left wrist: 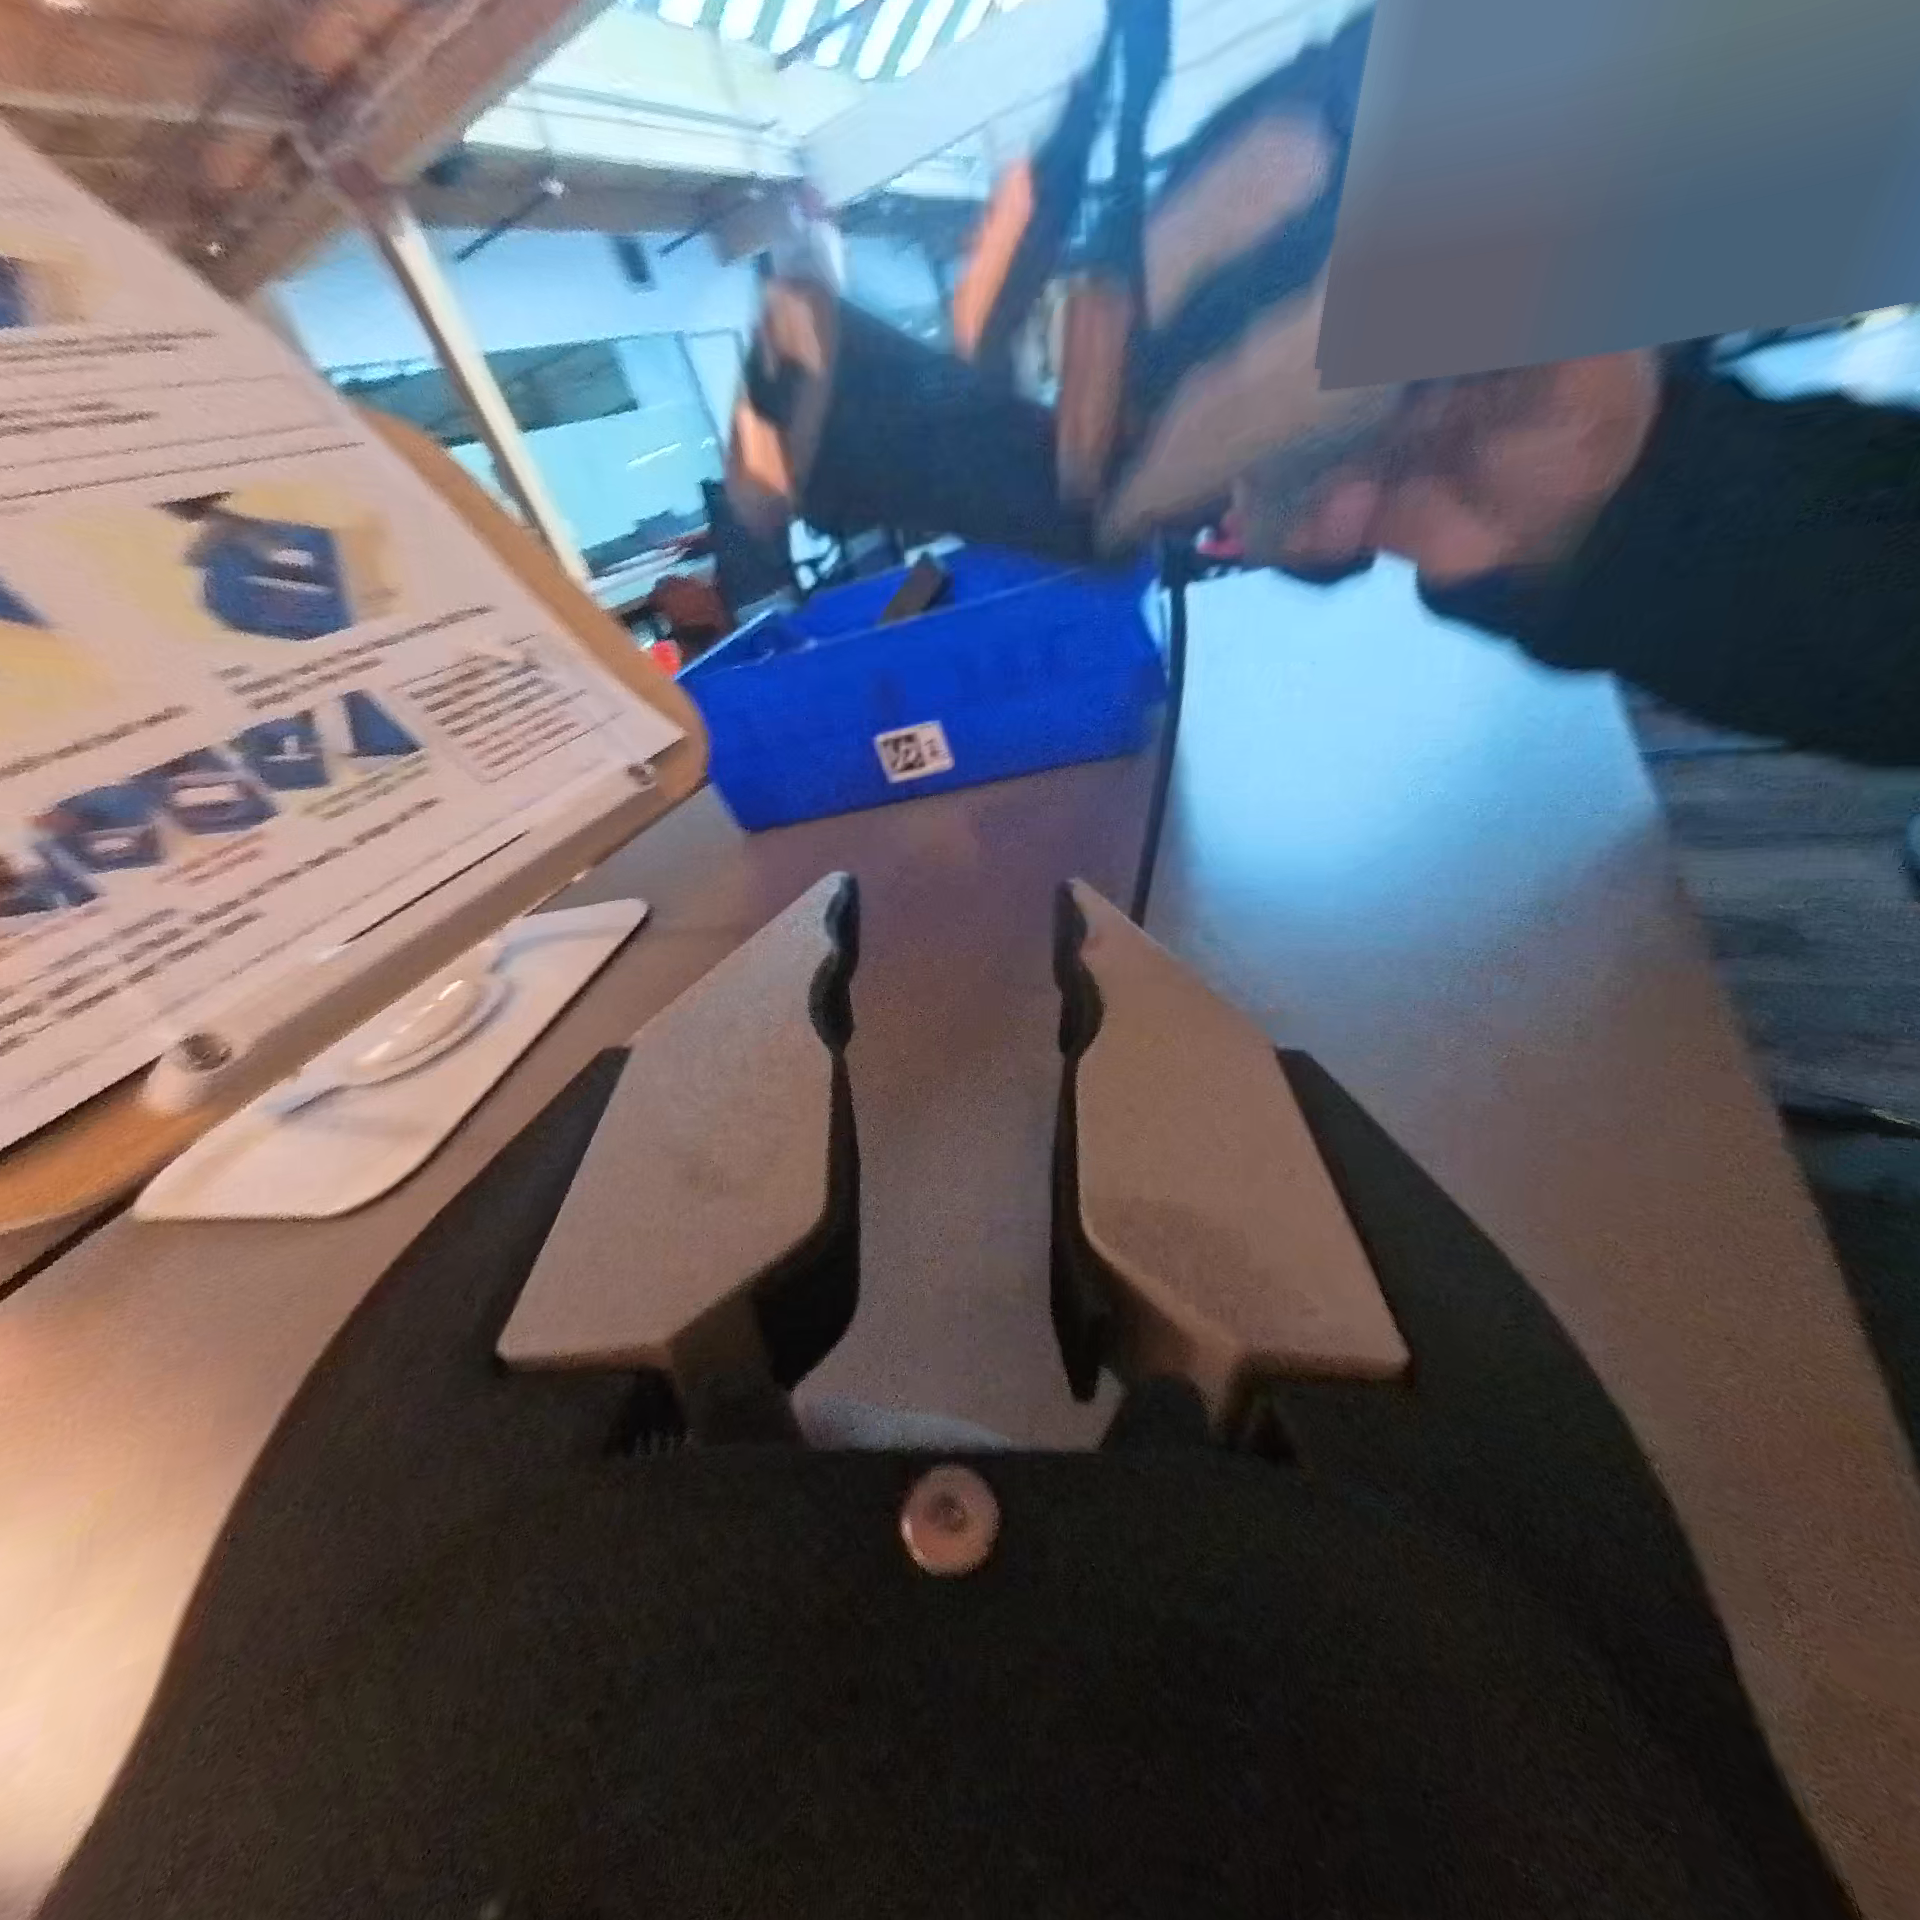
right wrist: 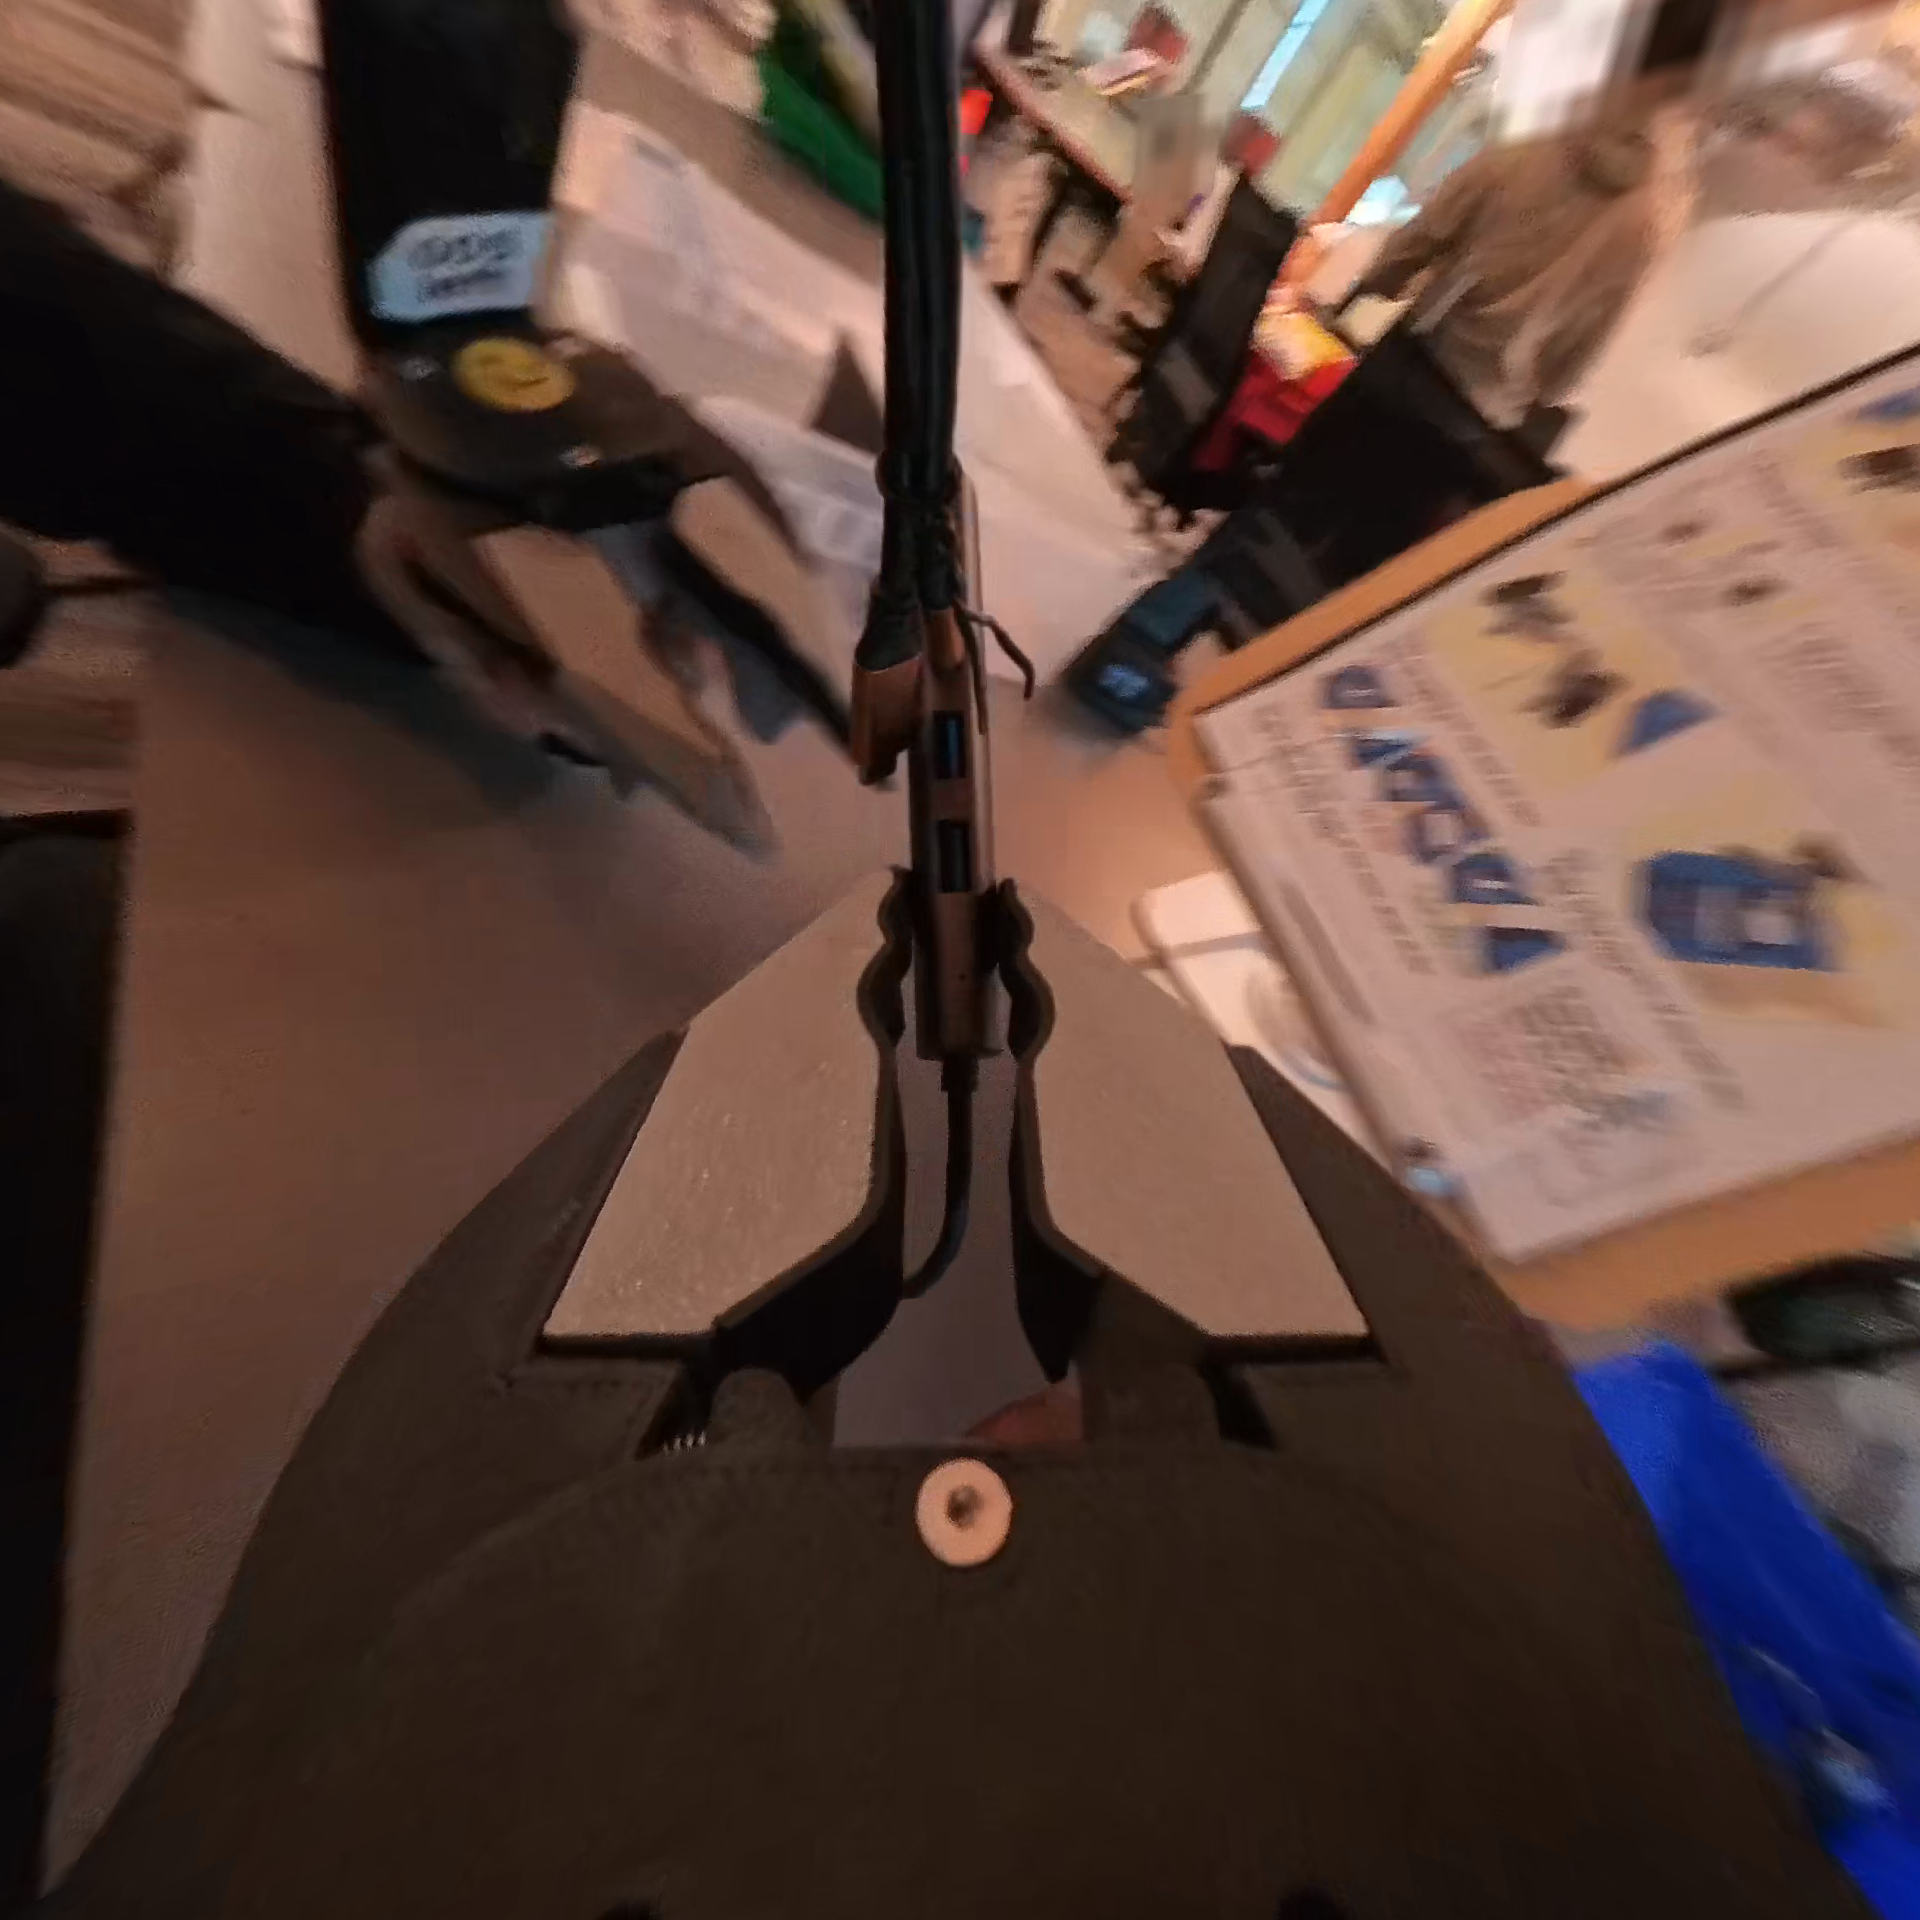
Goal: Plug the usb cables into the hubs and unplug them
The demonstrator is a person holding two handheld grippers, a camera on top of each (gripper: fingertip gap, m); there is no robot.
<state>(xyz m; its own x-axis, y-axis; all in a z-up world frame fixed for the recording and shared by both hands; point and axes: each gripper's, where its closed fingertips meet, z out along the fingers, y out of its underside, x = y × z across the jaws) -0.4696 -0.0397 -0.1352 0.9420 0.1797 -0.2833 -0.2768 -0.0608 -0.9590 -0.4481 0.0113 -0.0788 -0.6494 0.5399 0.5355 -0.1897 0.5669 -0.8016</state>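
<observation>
Right tool (right wrist: pixel 951 914) clamped on slim hub (right wrist: pixel 954 831), held upright above table (right wrist: pixel 312 987), black cables (right wrist: pixel 914 312) plugged at far end. Left tool (left wrist: pixel 958 914) empty, jaws apart, low over table, blue bin (left wrist: pixel 935 686) ahead.

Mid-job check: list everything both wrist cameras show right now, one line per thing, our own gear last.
USB hub: one, dark brownish, clamped by its end in the right hand-held gripper, two empty ports visible.
Cables: a black bundle, running from the hub's far end.
Bin: one, blue, far end of the table, something dark inside.
Printed sheet on wooden board: one, white and blue, tilted, left in the left wrist view.
Flat white pad: one, on the table under the board.
Table: one, brown.
Left hand-held gripper: grey fingers, open, empty.
Right hand-held gripper: grey fingers, shut on the hub.
</observation>
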